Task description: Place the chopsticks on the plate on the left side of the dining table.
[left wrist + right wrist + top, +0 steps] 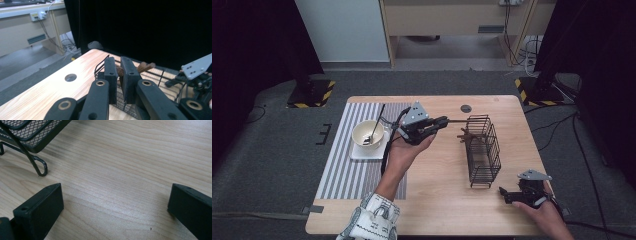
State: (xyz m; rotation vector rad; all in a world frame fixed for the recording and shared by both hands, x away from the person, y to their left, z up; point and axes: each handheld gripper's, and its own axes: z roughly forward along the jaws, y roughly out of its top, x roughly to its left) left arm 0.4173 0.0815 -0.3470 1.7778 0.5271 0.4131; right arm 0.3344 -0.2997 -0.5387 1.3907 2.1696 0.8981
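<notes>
Just left of the wire basket (483, 150), the left hand-held gripper (443, 121) has its jaws closed on a brown wooden utensil (145, 66), handle pinched, forked head poking over the basket's near rim. It's held level and aimed at the basket, probably so the piece can go in through the open top. Near the basket's front right corner, the right hand-held gripper (504, 194) rests low over the bare surface (130, 170), jaws wide apart, holding nothing; likely parked out of the way. Well left of the basket: one cream bowl (368, 135) with one spoon (376, 129) leaning in it, on one white tray (368, 151) over one striped mat (342, 172). Count: two grippers, one basket, one wooden utensil.
</notes>
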